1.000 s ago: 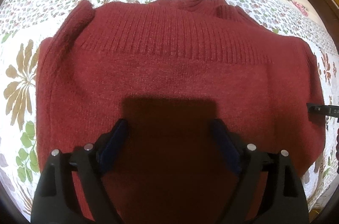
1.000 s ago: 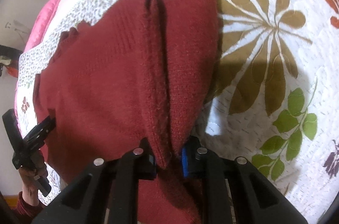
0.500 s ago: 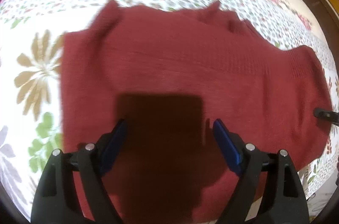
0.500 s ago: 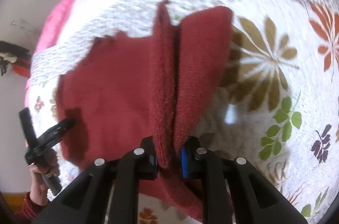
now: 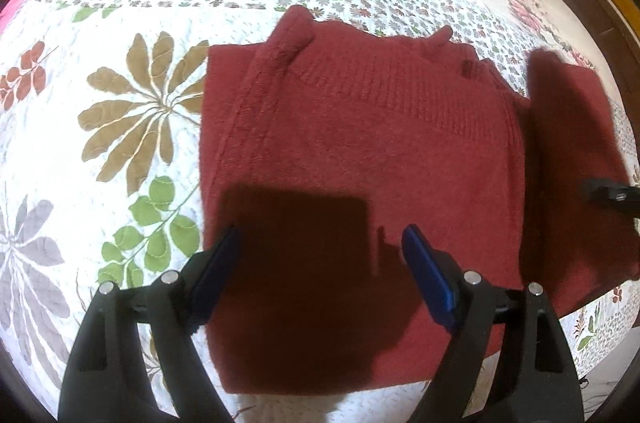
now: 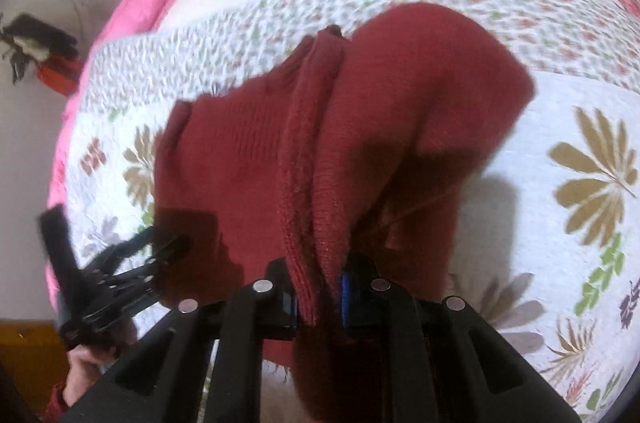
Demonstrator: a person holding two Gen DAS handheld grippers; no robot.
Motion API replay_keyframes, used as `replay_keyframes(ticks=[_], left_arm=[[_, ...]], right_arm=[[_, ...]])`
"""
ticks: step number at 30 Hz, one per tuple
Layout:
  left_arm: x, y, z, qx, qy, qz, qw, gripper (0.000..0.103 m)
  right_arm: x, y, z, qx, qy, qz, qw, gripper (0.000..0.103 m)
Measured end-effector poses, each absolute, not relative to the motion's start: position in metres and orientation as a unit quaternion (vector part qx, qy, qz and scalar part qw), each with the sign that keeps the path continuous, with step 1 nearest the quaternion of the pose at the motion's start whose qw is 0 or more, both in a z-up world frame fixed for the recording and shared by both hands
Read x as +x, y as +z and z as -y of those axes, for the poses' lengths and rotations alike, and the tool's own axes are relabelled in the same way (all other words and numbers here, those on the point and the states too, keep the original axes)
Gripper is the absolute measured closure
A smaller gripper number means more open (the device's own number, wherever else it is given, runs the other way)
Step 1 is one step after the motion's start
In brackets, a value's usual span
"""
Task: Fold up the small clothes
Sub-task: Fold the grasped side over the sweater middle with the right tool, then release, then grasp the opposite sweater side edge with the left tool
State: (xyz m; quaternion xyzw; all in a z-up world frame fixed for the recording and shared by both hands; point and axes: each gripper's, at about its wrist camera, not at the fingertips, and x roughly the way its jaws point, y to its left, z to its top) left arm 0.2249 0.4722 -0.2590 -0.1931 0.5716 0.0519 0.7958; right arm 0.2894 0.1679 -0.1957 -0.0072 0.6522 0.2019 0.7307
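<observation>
While the right gripper pinches the red sweater's lifted side above the quilt, left gripper hovers spread; thick knit may slip, folding crooked.

sweater: 1 | tool: 2 — left tool, right tool | quilt: 1

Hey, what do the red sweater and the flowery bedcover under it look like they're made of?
Red sweater: a knit, likely wool or acrylic yarn, matte and a bit fuzzy; ribbed rows show across its upper part and loops along the edge pinched in the right hand-held gripper.

Bedcover: quilted printed fabric, probably cotton or a blend; stitch lines trace the leaf shapes and the white ground looks puckered.
</observation>
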Motion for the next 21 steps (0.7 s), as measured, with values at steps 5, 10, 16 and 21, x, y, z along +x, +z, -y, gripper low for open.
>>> replay_keyframes(ticks=[5,10,16,21], left_arm=[[0.221,-0.258,-0.474,-0.191,0.055,-0.574,0.795,0.021],[0.219,-0.257,-0.473,-0.191,0.056,-0.576,0.793,0.021],[0.231,-0.254,-0.465,-0.205,0.044,-0.574,0.792,0.021],[0.246,-0.249,-0.451,-0.253,0.008,-0.566,0.784,0.021]], right_arm=[[0.288,-0.232,-0.185,-0.033,0.187,-0.671,0.717,0.087],[0.287,-0.244,-0.19,-0.028,0.204,-0.683,0.701,0.063],[0.277,-0.197,-0.175,0.017,0.247,-0.67,0.699,0.055],[0.276,-0.164,-0.135,0.001,0.222,-0.639,0.736,0.055]])
